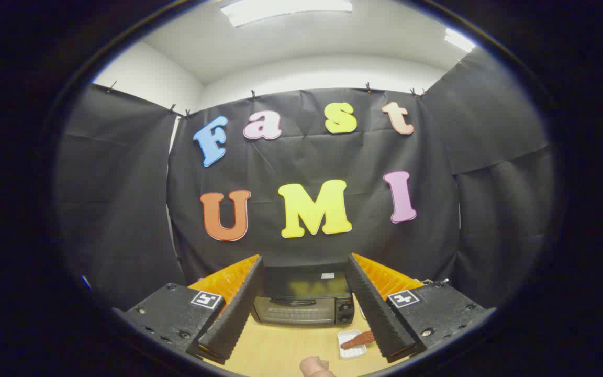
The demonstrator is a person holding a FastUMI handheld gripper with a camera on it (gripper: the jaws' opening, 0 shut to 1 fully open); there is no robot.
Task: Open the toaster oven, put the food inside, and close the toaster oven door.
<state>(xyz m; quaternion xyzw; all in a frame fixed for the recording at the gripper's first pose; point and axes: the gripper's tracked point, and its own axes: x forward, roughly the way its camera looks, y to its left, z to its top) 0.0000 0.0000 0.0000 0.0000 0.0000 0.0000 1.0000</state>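
beyond spread fingers [304, 309], toaster oven [304, 303] door-first

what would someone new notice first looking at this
The black toaster oven stands out, its door closed, on the wooden table beyond and between the two fingers of the open tool, which holds nothing. Nearer, beside one finger, a small white tray holds a reddish-brown piece of food. A hand shows at the table's near edge.
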